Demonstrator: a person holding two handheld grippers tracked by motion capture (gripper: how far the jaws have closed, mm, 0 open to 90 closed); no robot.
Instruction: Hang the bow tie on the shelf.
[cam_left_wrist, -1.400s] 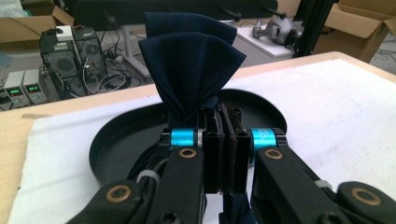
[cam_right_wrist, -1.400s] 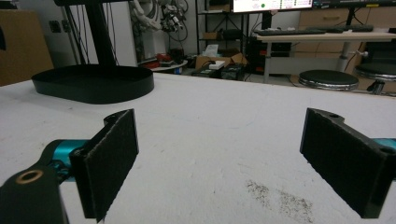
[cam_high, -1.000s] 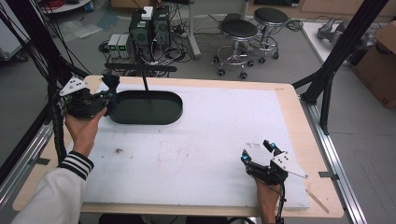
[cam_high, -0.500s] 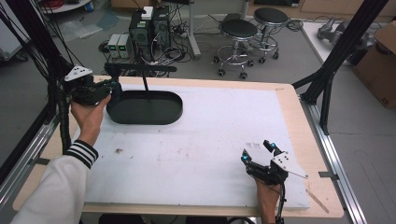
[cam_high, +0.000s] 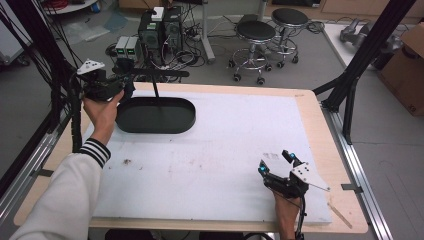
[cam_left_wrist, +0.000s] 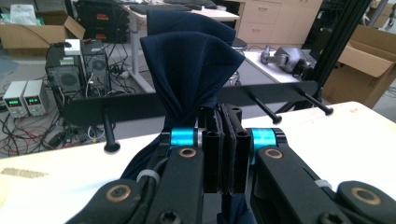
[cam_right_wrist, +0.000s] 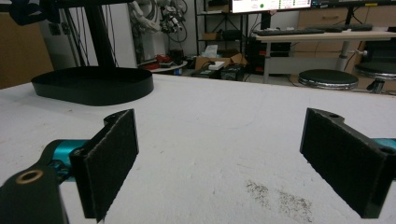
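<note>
My left gripper (cam_high: 123, 84) is shut on a bunched dark navy cloth (cam_left_wrist: 187, 60), whose folds stand up above the jaws while the rest hangs below. It is held up at the table's back left, close to the black crossbar (cam_high: 161, 74) of a hanger stand. In the left gripper view the crossbar (cam_left_wrist: 280, 90) with its pegs (cam_left_wrist: 108, 135) runs just behind the cloth. The stand's oval black base (cam_high: 155, 116) lies on the white mat (cam_high: 225, 145). My right gripper (cam_high: 275, 162) rests on the mat at the front right, open, with nothing between its pads (cam_right_wrist: 111, 158).
Black frame posts (cam_high: 350, 70) rise at the table's right and left edges. Beyond the far edge, stools (cam_high: 256, 35) and computer cases (cam_high: 160, 25) stand on the floor. A faint dirt smudge (cam_right_wrist: 280, 198) marks the mat ahead of the right gripper.
My left gripper has risen with the cloth from beside the oval base up to crossbar height, shifting slightly back and right. The right gripper has stayed put.
</note>
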